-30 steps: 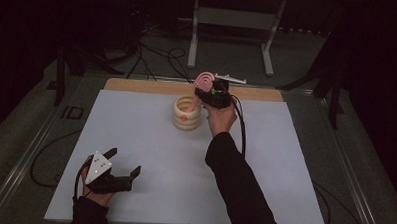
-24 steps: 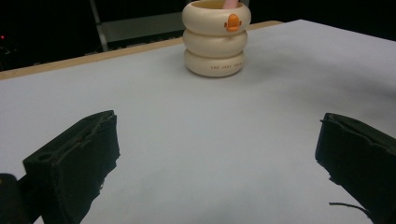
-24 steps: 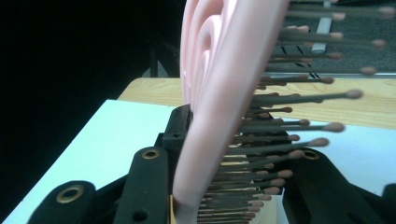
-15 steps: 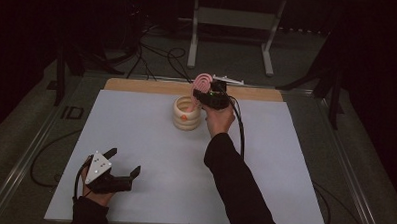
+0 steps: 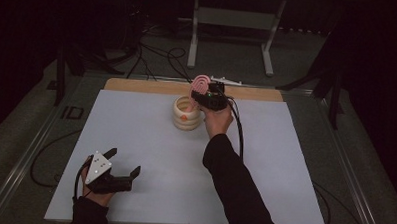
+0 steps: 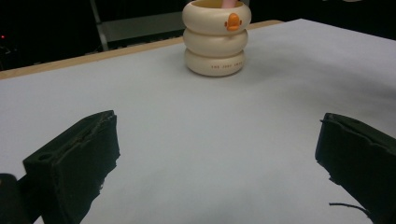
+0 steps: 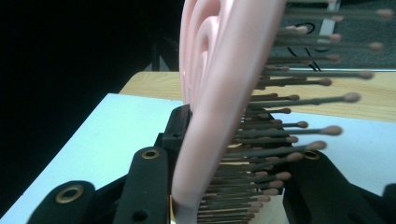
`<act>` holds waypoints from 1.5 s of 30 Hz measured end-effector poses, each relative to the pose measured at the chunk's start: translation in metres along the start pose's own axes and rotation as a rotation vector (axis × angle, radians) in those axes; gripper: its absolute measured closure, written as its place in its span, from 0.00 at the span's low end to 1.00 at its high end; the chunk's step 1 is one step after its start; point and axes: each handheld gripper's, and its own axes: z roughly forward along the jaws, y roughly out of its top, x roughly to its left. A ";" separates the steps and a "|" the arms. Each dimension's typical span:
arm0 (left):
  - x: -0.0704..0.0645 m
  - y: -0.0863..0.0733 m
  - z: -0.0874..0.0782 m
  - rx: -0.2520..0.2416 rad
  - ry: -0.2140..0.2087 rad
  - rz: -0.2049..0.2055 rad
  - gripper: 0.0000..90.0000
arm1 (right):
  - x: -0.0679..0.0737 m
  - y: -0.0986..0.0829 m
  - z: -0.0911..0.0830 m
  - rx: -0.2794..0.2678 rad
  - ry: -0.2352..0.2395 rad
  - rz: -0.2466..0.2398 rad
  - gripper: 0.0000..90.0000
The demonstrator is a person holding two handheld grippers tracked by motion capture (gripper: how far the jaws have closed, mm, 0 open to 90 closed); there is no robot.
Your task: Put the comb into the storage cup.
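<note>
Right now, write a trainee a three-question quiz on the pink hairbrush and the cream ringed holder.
1. True or false: the right gripper is shut on the pink plastic hairbrush with dark, pink-tipped bristles.
2. Multiple choice: the left gripper is (A) shut on the holder, (B) open over the white table near its front edge, (C) holding the brush.
3. Fill in: the cream ringed holder bears a small ____ beak on its top ring.

Key
1. True: its jaws flank the brush in the right gripper view.
2. B: the jaws stand wide apart, nothing between them.
3. Orange, seen in the left gripper view.
</note>
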 end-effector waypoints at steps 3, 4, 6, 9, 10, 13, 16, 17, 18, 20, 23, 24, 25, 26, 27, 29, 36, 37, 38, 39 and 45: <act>0.000 0.000 0.000 -0.001 0.001 -0.002 0.00 | 0.001 0.000 0.001 0.002 0.001 0.000 0.71; 0.000 0.000 0.000 -0.002 0.001 -0.003 0.00 | 0.001 0.000 0.001 0.000 0.001 -0.001 0.71; 0.000 0.000 0.000 -0.001 0.001 -0.003 0.00 | 0.001 -0.001 0.002 0.001 0.001 -0.001 0.70; 0.000 0.000 0.000 -0.001 0.001 -0.005 0.00 | 0.001 -0.001 0.002 0.001 0.002 -0.001 0.70; 0.000 0.000 0.000 -0.001 0.001 -0.005 0.00 | 0.001 -0.001 0.003 0.002 0.003 0.000 0.70; 0.000 0.000 0.000 -0.001 0.001 -0.005 0.00 | 0.002 -0.002 0.003 0.005 0.005 -0.002 0.70; 0.000 0.000 -0.001 -0.001 0.002 -0.004 0.00 | 0.003 -0.002 0.004 0.003 0.008 -0.002 0.70; 0.000 -0.001 -0.001 -0.001 0.001 -0.004 0.00 | 0.003 -0.002 0.004 0.003 0.009 -0.003 0.70; 0.000 -0.001 -0.001 -0.001 0.001 -0.004 0.00 | 0.003 -0.002 0.004 0.002 0.010 -0.004 0.70; 0.000 -0.001 -0.001 -0.001 0.001 -0.004 0.00 | 0.003 -0.002 0.005 0.000 0.011 -0.004 0.70; 0.000 -0.001 -0.001 0.000 0.002 -0.003 0.00 | 0.004 -0.002 0.005 0.001 0.012 -0.001 0.70; 0.000 -0.001 -0.001 0.000 0.002 -0.003 0.00 | 0.004 -0.002 0.005 0.002 0.012 -0.001 0.70; 0.000 -0.001 -0.001 0.000 0.002 -0.003 0.00 | 0.004 -0.002 0.006 0.002 0.013 -0.001 0.70; 0.000 -0.001 -0.001 0.000 0.002 -0.003 0.00 | 0.004 -0.002 0.006 0.003 0.013 -0.001 0.70; 0.000 -0.001 -0.001 0.001 0.002 -0.002 0.00 | 0.004 -0.002 0.006 0.004 0.013 0.000 0.70; 0.000 -0.001 -0.001 0.000 0.002 -0.003 0.00 | 0.003 -0.002 0.006 0.005 0.013 0.000 0.70; 0.000 -0.001 -0.001 -0.001 0.002 -0.004 0.00 | 0.002 -0.003 0.007 0.009 0.017 0.005 0.70; 0.000 -0.001 -0.001 -0.002 0.002 -0.005 0.00 | 0.002 -0.003 0.007 0.010 0.019 0.007 0.70; 0.000 -0.001 -0.001 -0.001 0.002 -0.005 0.00 | 0.001 -0.003 0.007 0.010 0.018 0.009 0.70; 0.000 -0.001 -0.001 0.000 0.003 -0.004 0.00 | 0.001 -0.003 0.007 0.010 0.018 0.012 0.70; 0.000 -0.001 -0.001 0.001 0.002 -0.004 0.00 | -0.001 -0.003 0.006 0.012 0.021 0.017 0.70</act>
